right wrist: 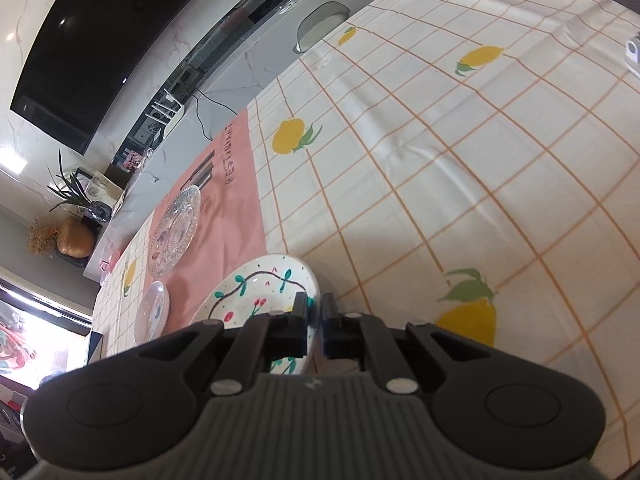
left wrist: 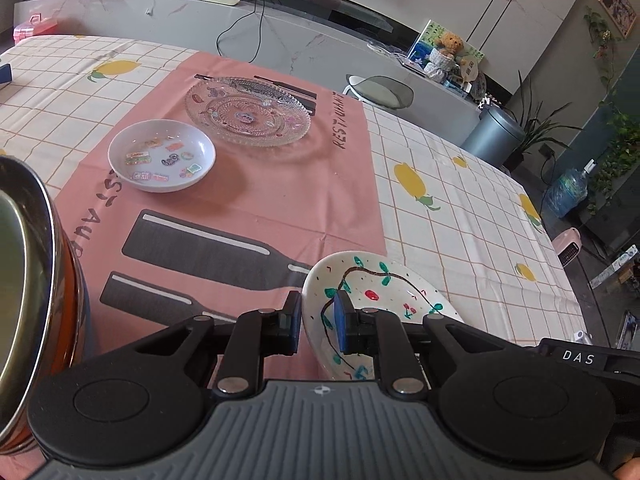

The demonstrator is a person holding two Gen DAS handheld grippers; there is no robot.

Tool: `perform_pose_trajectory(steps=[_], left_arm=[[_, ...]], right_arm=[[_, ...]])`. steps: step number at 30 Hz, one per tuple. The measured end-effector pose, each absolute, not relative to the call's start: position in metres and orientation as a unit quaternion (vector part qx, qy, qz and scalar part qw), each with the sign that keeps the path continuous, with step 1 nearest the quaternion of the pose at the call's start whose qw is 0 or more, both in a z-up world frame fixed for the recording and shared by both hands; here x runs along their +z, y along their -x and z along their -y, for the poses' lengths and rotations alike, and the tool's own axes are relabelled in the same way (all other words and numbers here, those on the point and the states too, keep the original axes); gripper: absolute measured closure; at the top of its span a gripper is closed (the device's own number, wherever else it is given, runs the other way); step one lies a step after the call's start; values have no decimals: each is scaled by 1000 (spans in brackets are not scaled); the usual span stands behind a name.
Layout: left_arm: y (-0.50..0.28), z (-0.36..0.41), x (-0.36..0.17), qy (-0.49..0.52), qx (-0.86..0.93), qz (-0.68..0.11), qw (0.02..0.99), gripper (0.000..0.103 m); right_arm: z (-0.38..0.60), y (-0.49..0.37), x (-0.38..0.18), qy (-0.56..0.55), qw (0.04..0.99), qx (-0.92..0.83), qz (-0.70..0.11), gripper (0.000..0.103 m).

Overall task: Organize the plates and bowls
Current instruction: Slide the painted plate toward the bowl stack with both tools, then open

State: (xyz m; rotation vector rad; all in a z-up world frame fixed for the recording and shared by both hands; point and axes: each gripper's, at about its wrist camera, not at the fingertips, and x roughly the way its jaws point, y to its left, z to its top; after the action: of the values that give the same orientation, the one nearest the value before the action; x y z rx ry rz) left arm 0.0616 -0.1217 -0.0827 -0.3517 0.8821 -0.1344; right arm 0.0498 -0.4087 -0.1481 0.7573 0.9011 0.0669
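A white painted plate (left wrist: 384, 292) with a vine and cherry pattern is held between both grippers over the near edge of the pink mat. My left gripper (left wrist: 318, 326) is shut on its left rim. My right gripper (right wrist: 315, 326) is shut on its right rim; the plate shows there too (right wrist: 256, 296). A small white bowl (left wrist: 162, 155) with stickers and a clear glass plate (left wrist: 248, 111) rest on the pink mat farther away. In the right wrist view the bowl (right wrist: 153, 311) and the glass plate (right wrist: 174, 229) lie at the left.
A metal pot with an orange side (left wrist: 36, 292) stands close at the left. The pink mat (left wrist: 256, 208) lies on a lemon-print tablecloth (right wrist: 460, 152). A grey chair (left wrist: 380, 90) stands beyond the table's far edge.
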Motion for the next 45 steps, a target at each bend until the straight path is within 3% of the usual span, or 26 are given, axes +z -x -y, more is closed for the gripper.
perform_pose_trajectory(steps=[16,41,45], left_arm=[[-25,117,-94,158,-94,-454,872,84],[-31,117,-105,147,-92,-470,866,84],[-32,116,-105,152,-94,-474,862,77]], right_arm=[[405,-4,-153,-352,827,3,-439,99],[385,-13,-152,-287,852,-4,-438,94],[386,-12,-152,-293,851,-1,-435,88]])
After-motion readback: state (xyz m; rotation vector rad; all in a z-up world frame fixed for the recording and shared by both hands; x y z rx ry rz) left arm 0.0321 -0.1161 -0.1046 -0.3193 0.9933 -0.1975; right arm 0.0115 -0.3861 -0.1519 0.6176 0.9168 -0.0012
